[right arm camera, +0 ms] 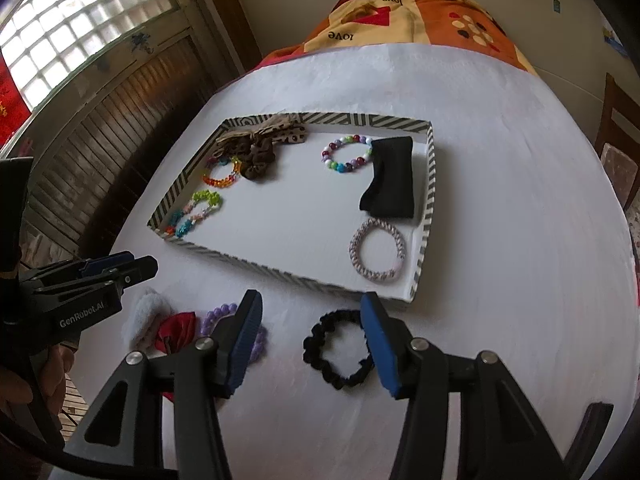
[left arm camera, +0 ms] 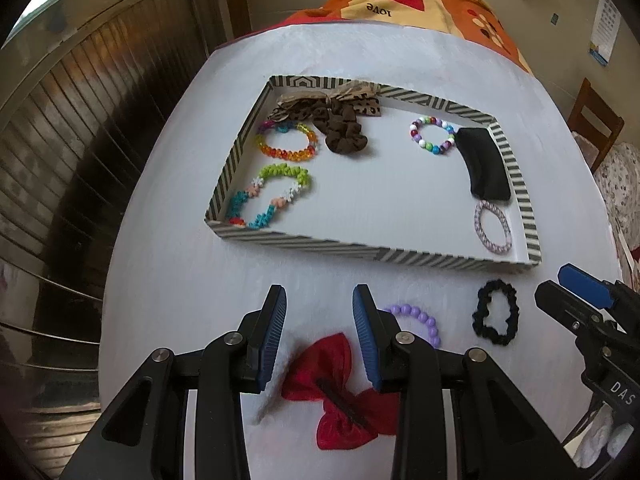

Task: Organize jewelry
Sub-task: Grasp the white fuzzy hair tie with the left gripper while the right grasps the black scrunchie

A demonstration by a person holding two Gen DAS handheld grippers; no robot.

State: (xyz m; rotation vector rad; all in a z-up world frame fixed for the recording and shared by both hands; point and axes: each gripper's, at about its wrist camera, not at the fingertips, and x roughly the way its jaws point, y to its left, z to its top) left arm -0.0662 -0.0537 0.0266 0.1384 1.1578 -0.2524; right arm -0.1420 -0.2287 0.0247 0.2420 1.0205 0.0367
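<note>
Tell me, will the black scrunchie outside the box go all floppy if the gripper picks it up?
Probably. The black scrunchie looks like soft ruffled fabric, so it would likely sag and lose its ring shape. It seems light for its size. Lying flat on the white table, it shouldn't roll, and the crinkled cloth probably isn't slippery.

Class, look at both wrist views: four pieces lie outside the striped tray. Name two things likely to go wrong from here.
1. The red bow, purple bead bracelet and white fluffy piece lie bunched together, so the open left gripper may snag two at once.
2. The black scrunchie is soft and flat, so the open right gripper might push it aside rather than lift it.
</note>
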